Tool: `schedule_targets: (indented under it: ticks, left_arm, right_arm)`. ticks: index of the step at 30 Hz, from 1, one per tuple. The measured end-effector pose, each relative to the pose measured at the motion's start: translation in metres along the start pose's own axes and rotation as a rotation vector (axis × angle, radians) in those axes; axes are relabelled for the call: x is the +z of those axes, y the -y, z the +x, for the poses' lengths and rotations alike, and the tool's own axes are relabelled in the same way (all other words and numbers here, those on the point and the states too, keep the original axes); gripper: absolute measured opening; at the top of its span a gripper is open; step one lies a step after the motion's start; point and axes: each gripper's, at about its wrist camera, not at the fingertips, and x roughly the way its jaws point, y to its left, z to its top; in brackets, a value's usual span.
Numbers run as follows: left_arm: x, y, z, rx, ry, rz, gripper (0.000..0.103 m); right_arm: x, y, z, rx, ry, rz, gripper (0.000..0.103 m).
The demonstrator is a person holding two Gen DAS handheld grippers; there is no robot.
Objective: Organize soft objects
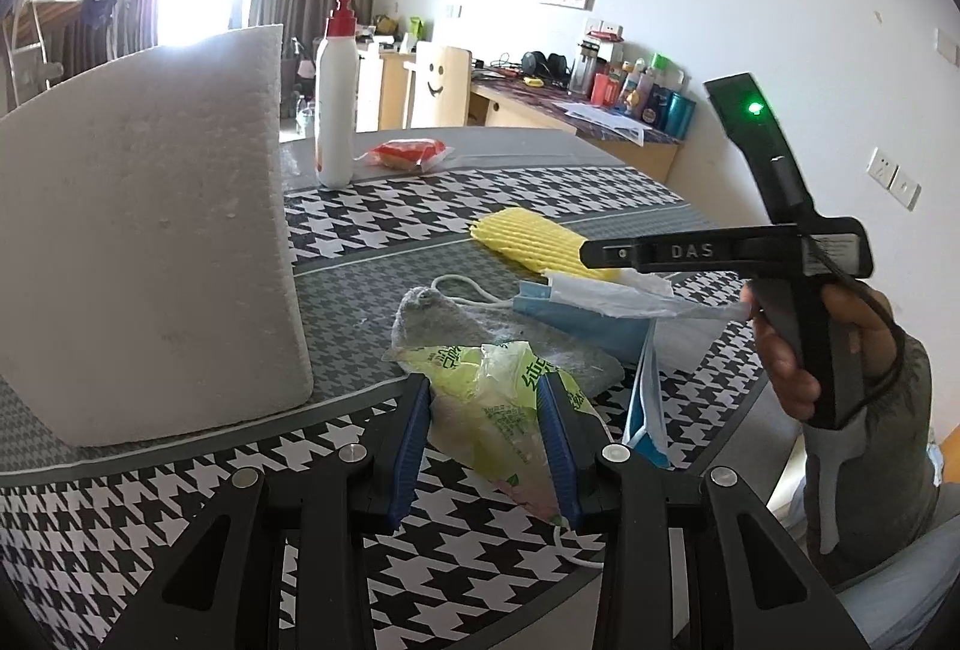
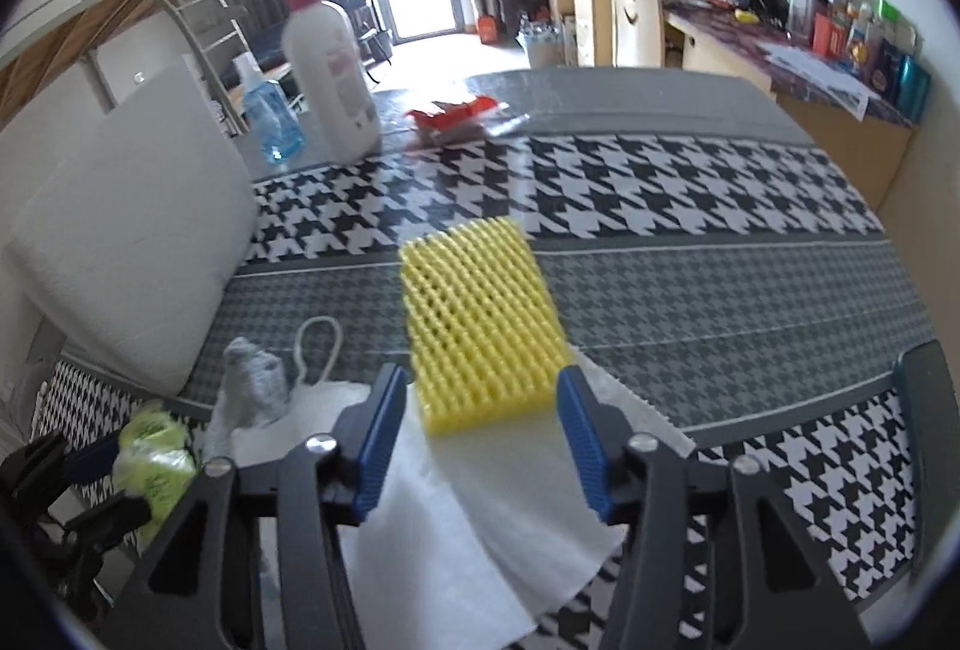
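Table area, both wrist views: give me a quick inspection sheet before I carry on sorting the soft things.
Surface: table under a houndstooth cloth, part covered.
Job's things: green plastic bag; grey sock; blue face mask; yellow foam net lying on a white sheet.
Clutter: white foam block, pump bottle, red snack packet, blue liquid bottle.
Grippers: left hand-held gripper shut on the green plastic bag; right hand-held gripper open, straddling the near end of the net, pads clear of it.
Cables: white cord loop by the sock.
Surroundings: crowded desk, curtains, bright window.
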Motion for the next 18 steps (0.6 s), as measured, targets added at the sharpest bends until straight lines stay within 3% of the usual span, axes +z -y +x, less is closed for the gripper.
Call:
schedule_targets:
  ticks: [8, 12, 15, 18]
  left_arm:
    - [-0.002, -0.003, 0.000, 0.004, 0.000, -0.004, 0.038]
    - [-0.002, -0.004, 0.001, 0.006, 0.001, -0.007, 0.038]
    - [-0.003, -0.005, 0.000, 0.006, 0.001, -0.010, 0.038]
    - [-0.003, -0.007, -0.001, 0.005, 0.004, -0.015, 0.038]
  right_arm:
    - [0.005, 0.003, 0.019, -0.017, -0.043, -0.004, 0.053]
    - [0.005, 0.001, 0.025, -0.049, -0.053, -0.026, 0.040]
    - [0.003, -0.003, 0.026, -0.074, -0.055, -0.055, 0.039]
    - [0.001, -0.009, 0.027, -0.106, -0.048, -0.103, 0.030]
